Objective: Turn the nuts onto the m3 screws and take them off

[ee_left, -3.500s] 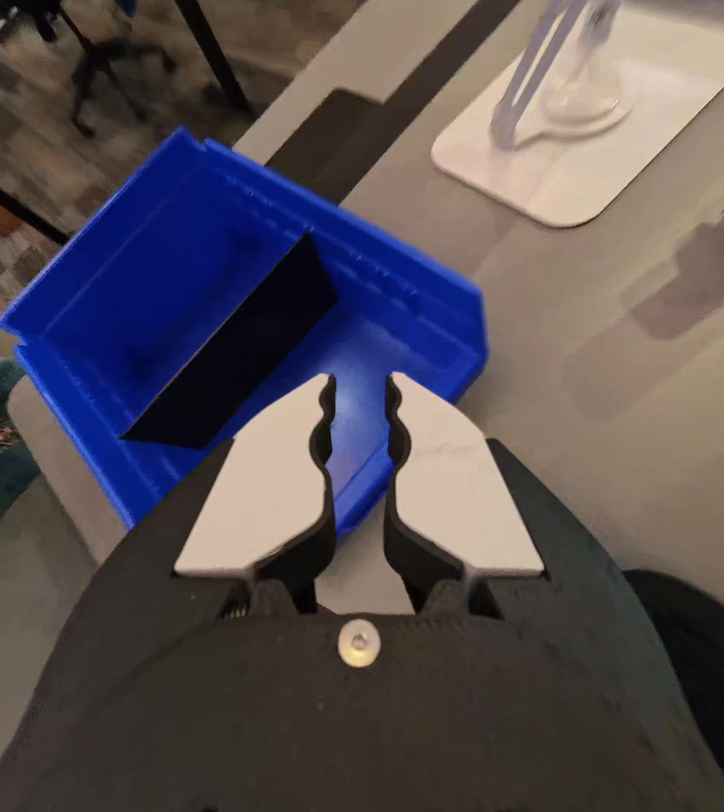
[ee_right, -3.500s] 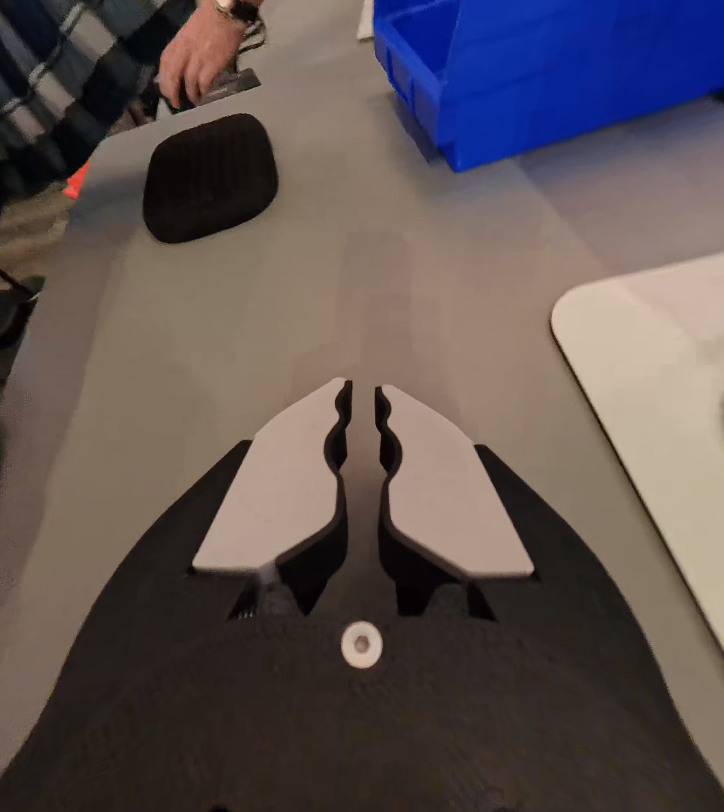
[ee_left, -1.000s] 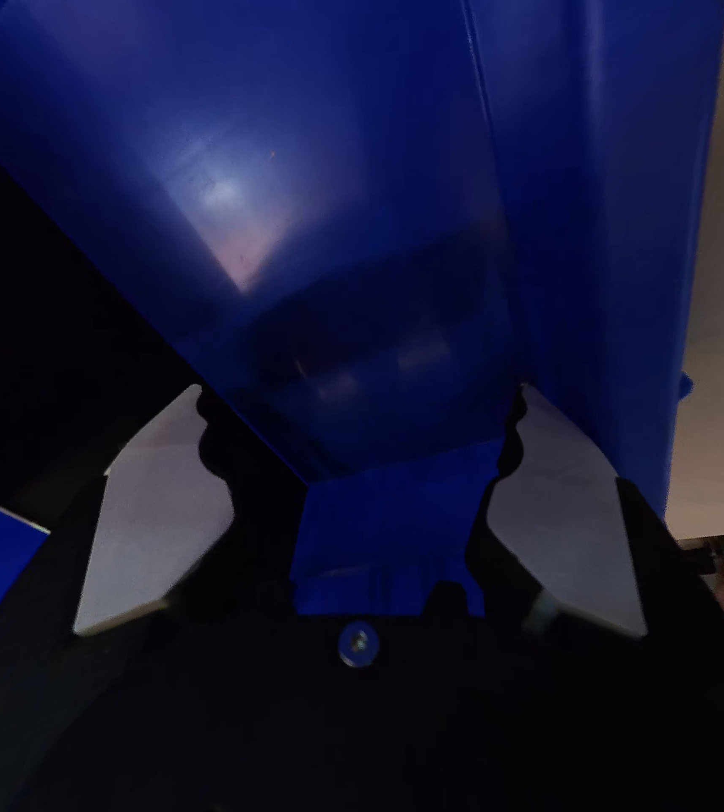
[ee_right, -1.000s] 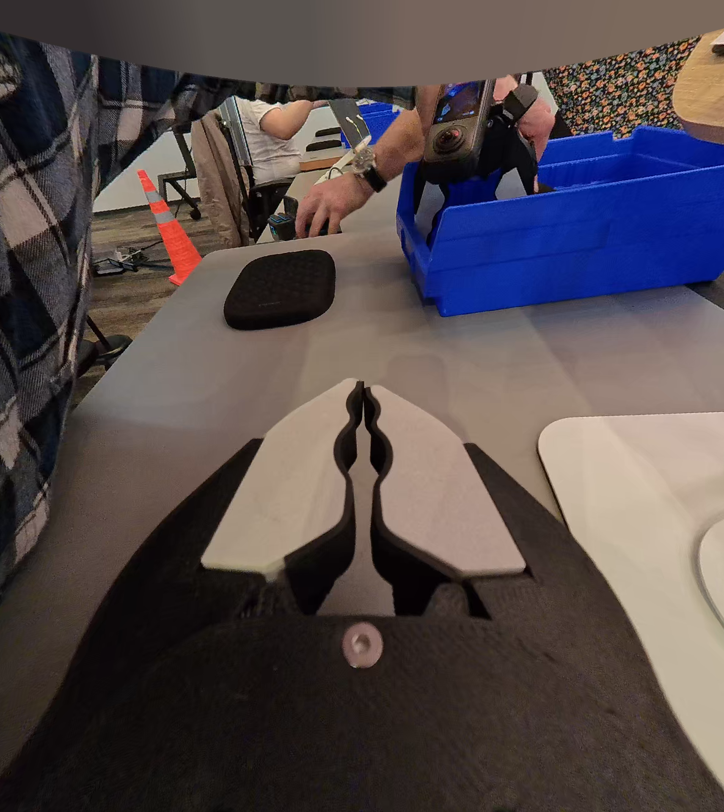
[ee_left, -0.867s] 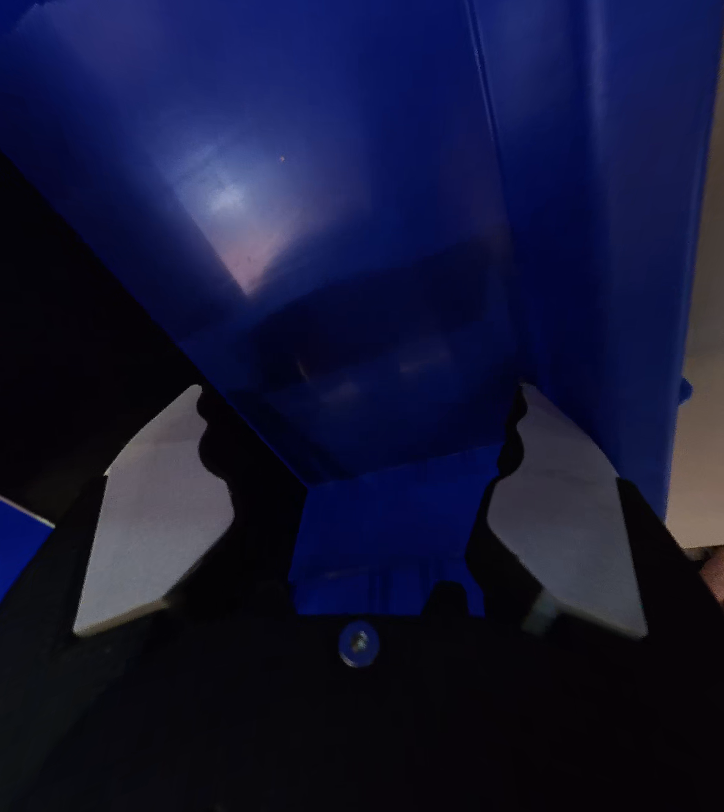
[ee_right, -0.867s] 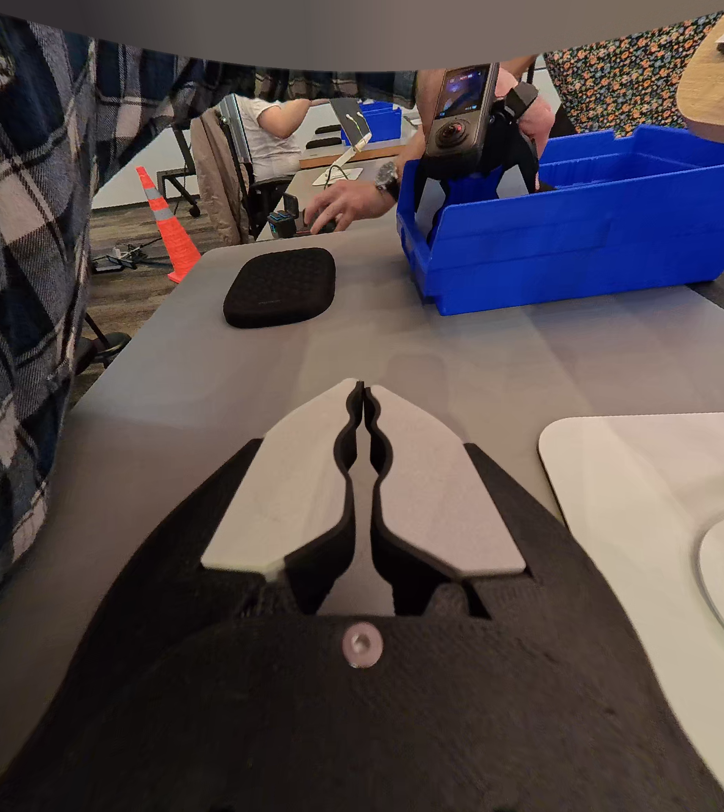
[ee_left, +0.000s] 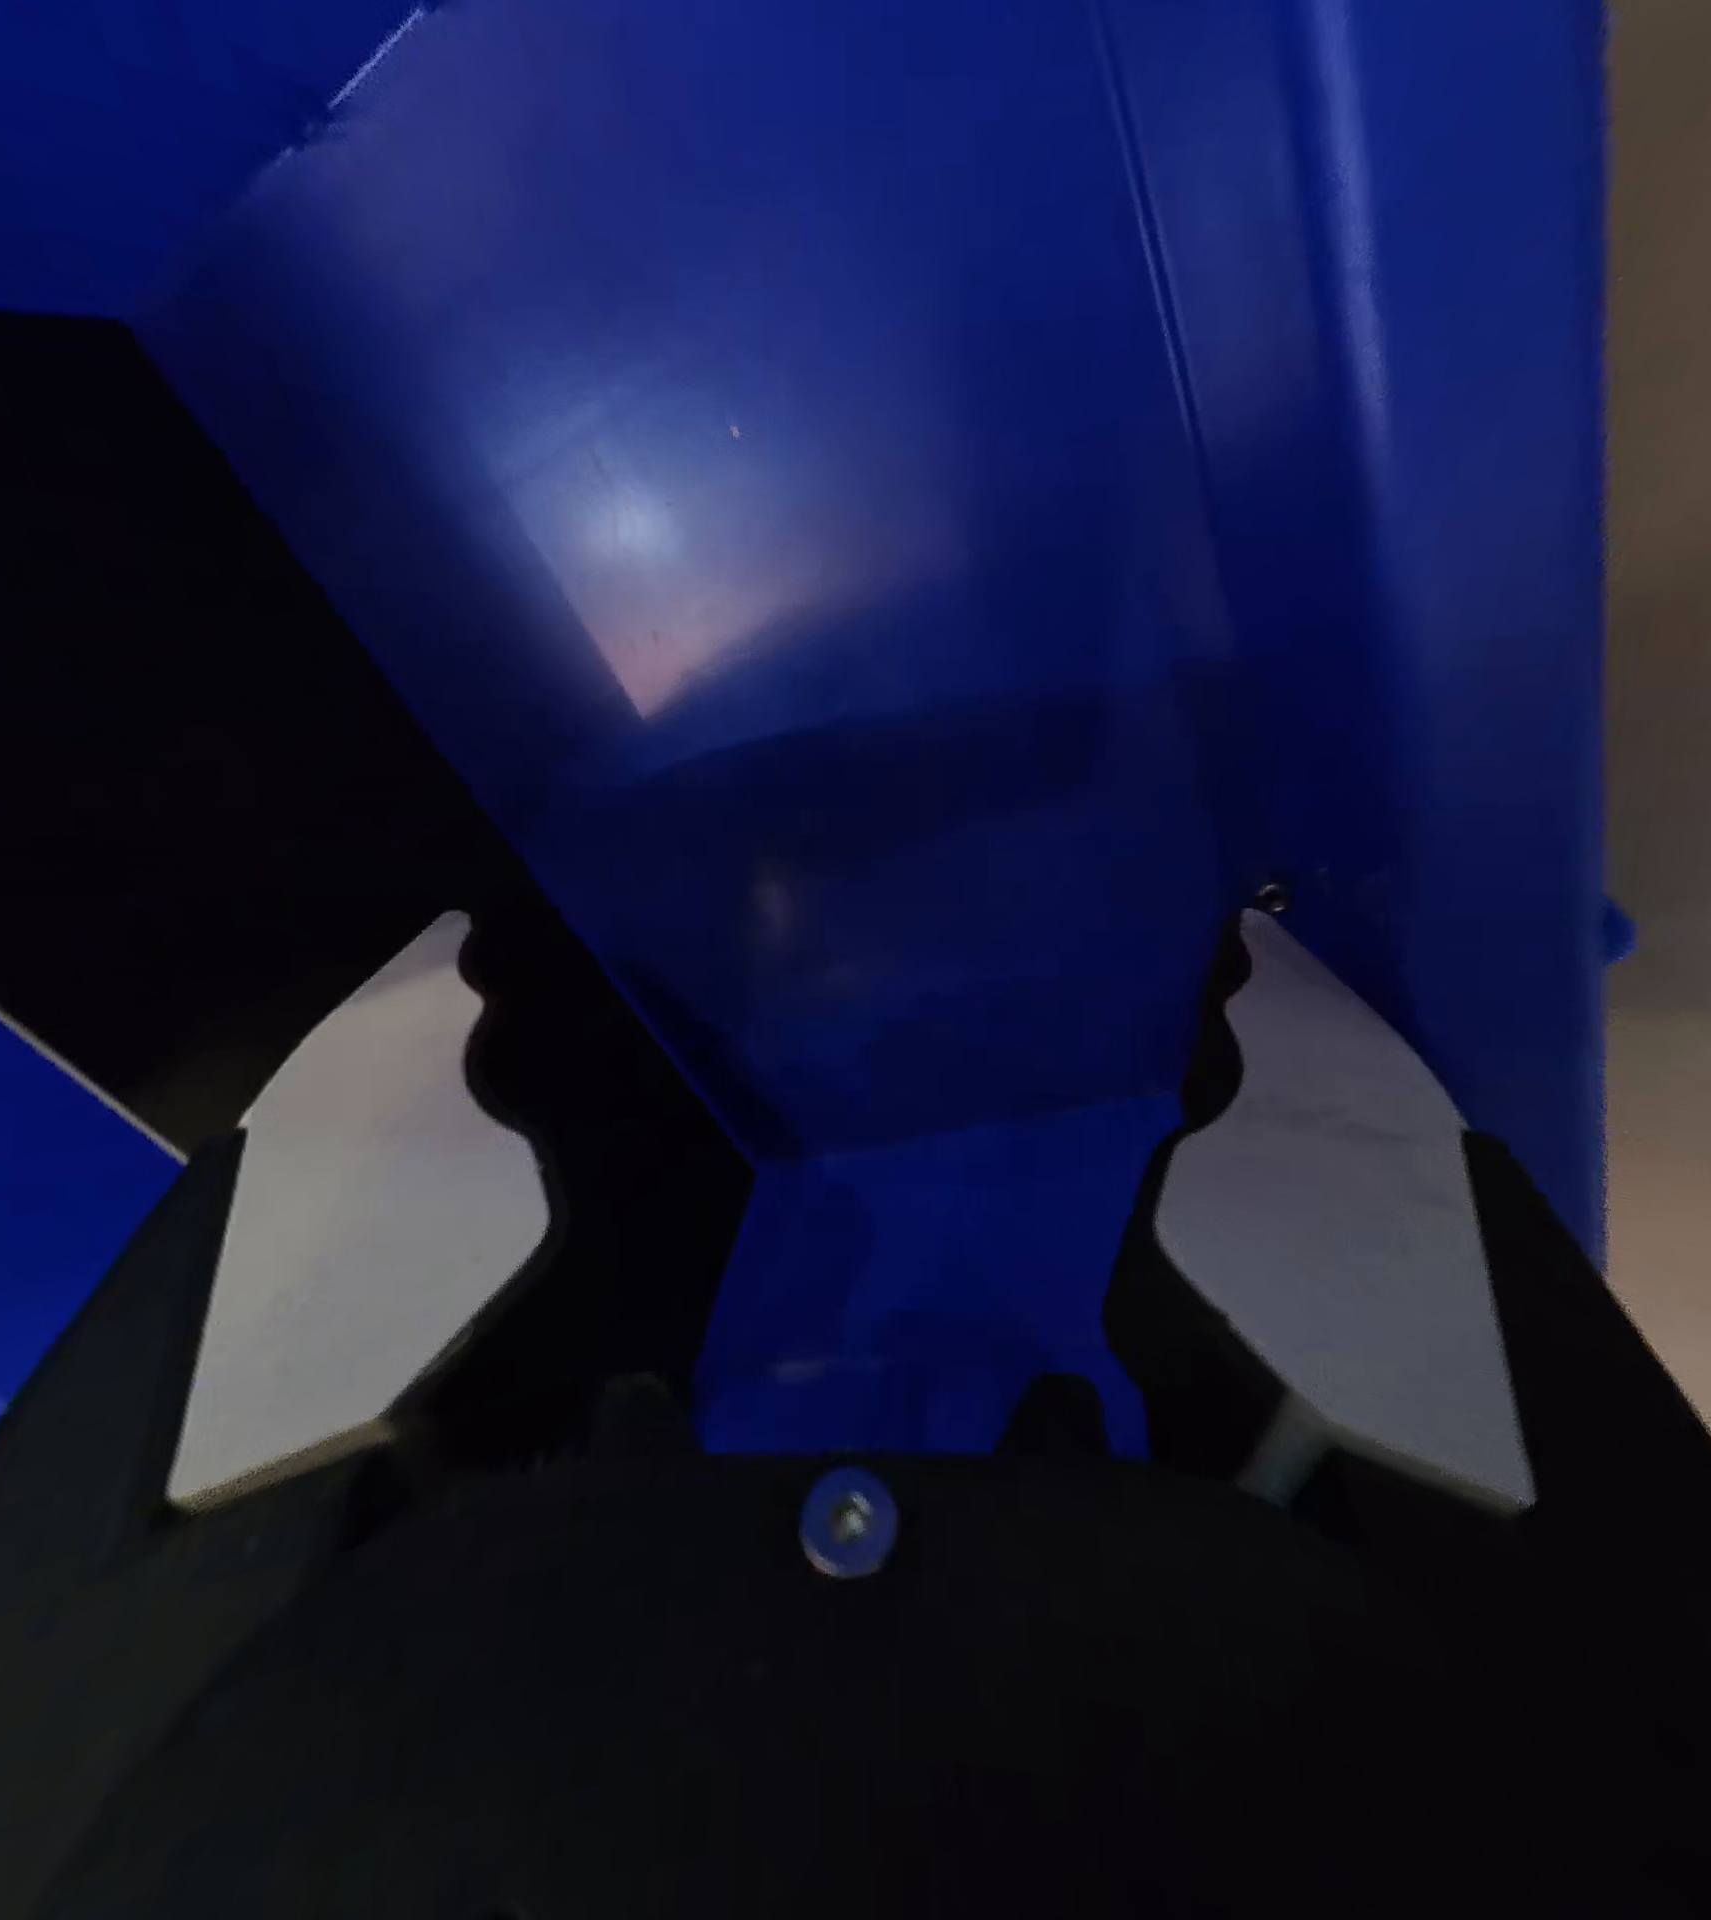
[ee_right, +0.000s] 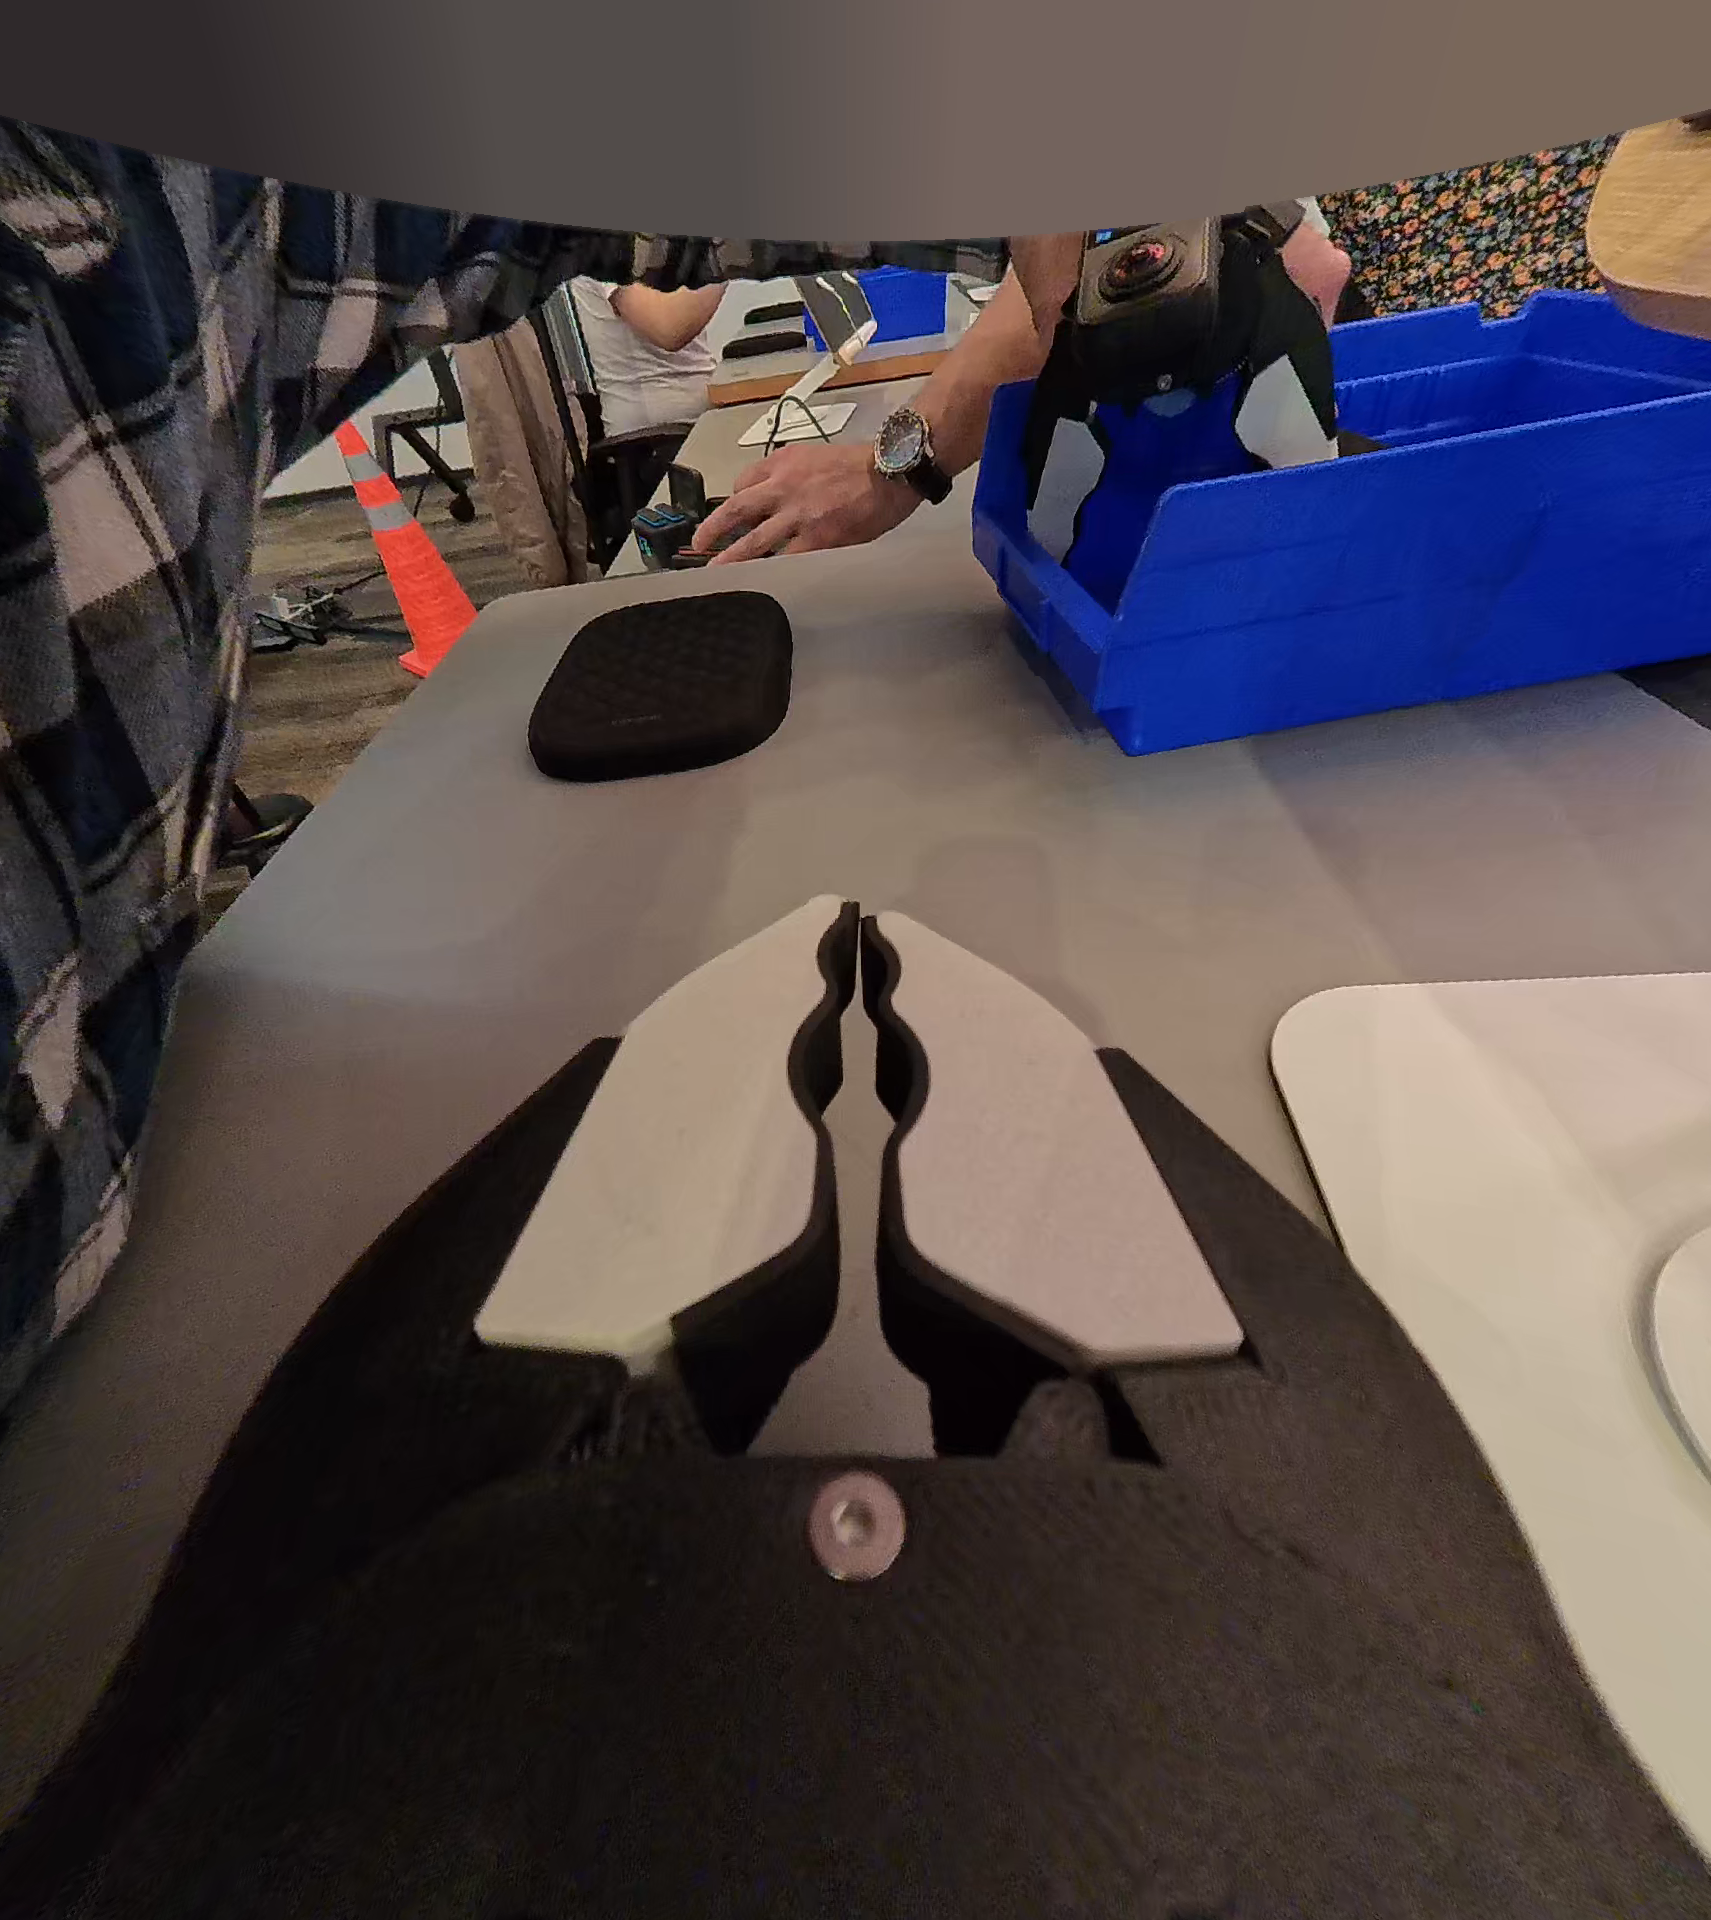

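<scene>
Since a second ago, your left claw [ee_left: 851, 920] stays spread inside the blue bin [ee_left: 830, 416], pressing nothing; your right claw [ee_right: 852, 914] stays closed, bare, above the bench [ee_right: 934, 810].

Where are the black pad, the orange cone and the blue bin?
Black pad [ee_right: 662, 681], right wrist view, middle of its top.
Orange cone [ee_right: 420, 582], right wrist view, lower orange body.
Blue bin [ee_right: 1433, 582], right wrist view, near side wall.

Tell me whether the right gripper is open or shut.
Shut. The right gripper has its fingertips together with nothing between them, low over the grey table.
</scene>
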The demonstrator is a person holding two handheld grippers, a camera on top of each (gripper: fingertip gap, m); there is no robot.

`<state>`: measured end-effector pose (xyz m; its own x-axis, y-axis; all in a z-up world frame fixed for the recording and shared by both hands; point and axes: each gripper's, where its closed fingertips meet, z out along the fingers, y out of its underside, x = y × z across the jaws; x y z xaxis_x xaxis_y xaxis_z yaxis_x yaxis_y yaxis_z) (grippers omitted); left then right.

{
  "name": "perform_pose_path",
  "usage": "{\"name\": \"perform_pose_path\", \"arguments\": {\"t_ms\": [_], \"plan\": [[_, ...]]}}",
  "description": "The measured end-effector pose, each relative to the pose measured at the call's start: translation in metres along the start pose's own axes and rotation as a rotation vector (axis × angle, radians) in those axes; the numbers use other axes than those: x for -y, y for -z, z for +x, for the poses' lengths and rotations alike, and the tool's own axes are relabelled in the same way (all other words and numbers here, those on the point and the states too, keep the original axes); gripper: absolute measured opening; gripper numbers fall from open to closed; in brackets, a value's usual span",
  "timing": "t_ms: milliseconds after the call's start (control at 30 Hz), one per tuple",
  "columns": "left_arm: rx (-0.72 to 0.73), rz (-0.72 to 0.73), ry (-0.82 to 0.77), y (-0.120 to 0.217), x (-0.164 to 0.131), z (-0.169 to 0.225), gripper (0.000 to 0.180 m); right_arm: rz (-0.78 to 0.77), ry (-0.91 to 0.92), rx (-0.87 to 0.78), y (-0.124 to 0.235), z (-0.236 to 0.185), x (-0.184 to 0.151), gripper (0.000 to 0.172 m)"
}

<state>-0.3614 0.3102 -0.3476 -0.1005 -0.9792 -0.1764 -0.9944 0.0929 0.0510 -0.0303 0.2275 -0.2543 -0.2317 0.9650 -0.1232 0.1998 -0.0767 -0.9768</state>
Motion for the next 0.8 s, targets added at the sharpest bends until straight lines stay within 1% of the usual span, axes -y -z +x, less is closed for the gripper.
{"name": "perform_pose_path", "arguments": {"t_ms": [167, 367, 500, 633, 733, 800], "plan": [[0.007, -0.01, -0.017, 0.0, 0.002, -0.001, 0.126, 0.018, -0.009, 0.0, 0.001, 0.002, 0.003, 0.001], [0.052, -0.019, -0.016, 0.003, 0.001, -0.005, 0.128, 0.033, -0.015, 0.002, -0.001, 0.004, 0.005, 0.001], [0.091, -0.001, 0.002, 0.012, 0.003, -0.011, 0.121, 0.051, -0.03, -0.01, -0.002, 0.009, 0.007, 0.001], [0.034, 0.045, 0.045, 0.018, 0.008, -0.007, 0.127, 0.053, -0.025, -0.011, -0.003, 0.009, 0.007, 0.001], [-0.018, 0.015, 0.037, 0.01, 0.003, -0.002, 0.125, 0.06, -0.027, -0.004, -0.003, 0.008, 0.008, 0.002], [-0.047, 0.035, 0.053, 0.007, 0.005, 0.001, 0.124, 0.065, -0.028, -0.003, -0.002, 0.007, 0.008, 0.002]]}}
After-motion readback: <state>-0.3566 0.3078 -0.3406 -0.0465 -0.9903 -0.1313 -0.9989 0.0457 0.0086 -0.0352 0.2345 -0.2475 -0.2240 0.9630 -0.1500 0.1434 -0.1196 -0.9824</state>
